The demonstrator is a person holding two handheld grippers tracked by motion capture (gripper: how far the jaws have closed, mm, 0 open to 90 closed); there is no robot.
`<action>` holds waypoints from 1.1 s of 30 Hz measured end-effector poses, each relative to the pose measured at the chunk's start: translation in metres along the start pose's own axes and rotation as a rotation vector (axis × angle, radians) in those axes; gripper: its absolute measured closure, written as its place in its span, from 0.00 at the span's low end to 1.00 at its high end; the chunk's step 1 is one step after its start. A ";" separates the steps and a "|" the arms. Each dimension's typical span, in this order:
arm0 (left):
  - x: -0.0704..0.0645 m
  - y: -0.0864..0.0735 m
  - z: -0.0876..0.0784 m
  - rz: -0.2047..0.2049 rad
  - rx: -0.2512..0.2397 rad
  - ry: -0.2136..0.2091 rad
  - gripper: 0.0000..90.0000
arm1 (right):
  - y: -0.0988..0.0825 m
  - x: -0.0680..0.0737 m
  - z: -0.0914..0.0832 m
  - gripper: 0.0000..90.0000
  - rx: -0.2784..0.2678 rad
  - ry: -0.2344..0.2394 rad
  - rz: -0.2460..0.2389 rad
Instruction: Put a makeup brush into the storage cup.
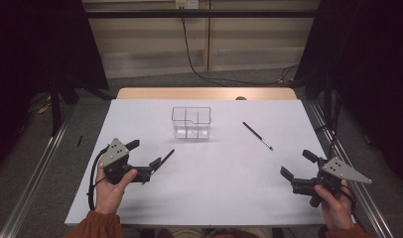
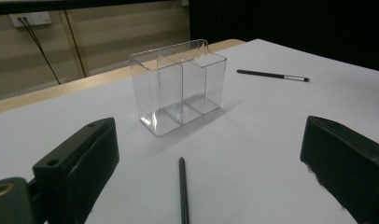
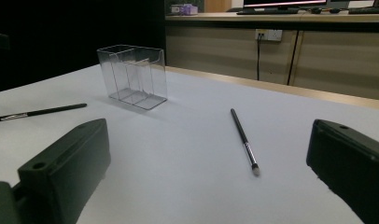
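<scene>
High view: left gripper [image 1: 144, 159] wide open, empty, black pen [image 1: 167, 157] lying just past its jaws. Right gripper [image 1: 299, 165] wide open too, empty, well short of the brush [image 1: 257, 136]. Clear organizer [image 1: 191, 123] sits mid-table between them.

Left gripper view: pen [image 2: 183, 196] centered between the jaws, flat on the table [image 2: 271, 135]. Risk: thin pen rolls or skids out as the jaws close.

Right gripper view: brush [image 3: 244, 140] ahead, angled; closing off-axis could flick it away.
</scene>
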State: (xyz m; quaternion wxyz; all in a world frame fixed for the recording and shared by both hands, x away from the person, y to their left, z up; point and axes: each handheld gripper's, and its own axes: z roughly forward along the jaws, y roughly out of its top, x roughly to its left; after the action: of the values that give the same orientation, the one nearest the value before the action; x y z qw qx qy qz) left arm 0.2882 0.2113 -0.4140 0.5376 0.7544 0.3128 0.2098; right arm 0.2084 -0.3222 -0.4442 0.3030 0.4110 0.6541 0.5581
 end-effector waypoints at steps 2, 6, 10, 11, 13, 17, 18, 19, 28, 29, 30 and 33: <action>0.001 0.004 0.005 0.010 -0.007 0.024 0.05 | 0.000 0.001 0.001 0.00 -0.002 0.001 0.010; 0.002 0.007 0.011 0.008 0.002 0.023 0.05 | -0.001 0.001 0.001 0.00 0.009 0.006 0.007; 0.002 0.013 0.019 0.007 0.056 -0.004 0.06 | -0.001 0.001 0.001 0.00 0.008 0.007 0.012; 0.003 0.015 0.020 0.001 0.064 -0.018 0.06 | -0.001 0.001 0.001 0.00 0.006 0.007 0.011; 0.003 0.016 0.021 -0.009 0.068 -0.022 0.08 | -0.001 0.001 0.001 0.00 0.007 0.008 0.012; 0.005 0.021 0.024 0.006 0.146 -0.046 0.06 | -0.001 0.001 0.001 0.00 0.006 0.008 0.013; 0.006 0.022 0.025 0.006 0.165 -0.049 0.06 | -0.001 0.001 0.001 0.00 0.003 0.007 0.011; 0.007 0.023 0.028 -0.010 0.202 -0.058 0.06 | -0.001 0.001 0.001 0.00 0.004 0.006 0.010; 0.007 0.030 0.037 -0.004 0.343 -0.055 0.07 | -0.001 0.002 0.001 0.00 0.006 0.010 0.015; 0.009 0.033 0.039 -0.020 0.370 -0.039 0.07 | -0.001 0.002 0.001 0.00 0.005 0.010 0.012; 0.009 0.034 0.039 -0.023 0.374 -0.043 0.07 | -0.001 0.001 0.001 0.00 0.005 0.009 0.014; 0.010 0.036 0.040 -0.015 0.397 -0.058 0.09 | -0.001 0.001 0.001 0.00 0.004 0.012 0.011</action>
State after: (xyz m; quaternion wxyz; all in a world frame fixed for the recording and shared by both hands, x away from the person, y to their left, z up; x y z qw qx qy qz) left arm 0.3304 0.1832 -0.3933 0.3886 0.8490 0.3380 0.1184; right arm 0.2086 -0.3210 -0.4450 0.2953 0.4118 0.6547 0.5609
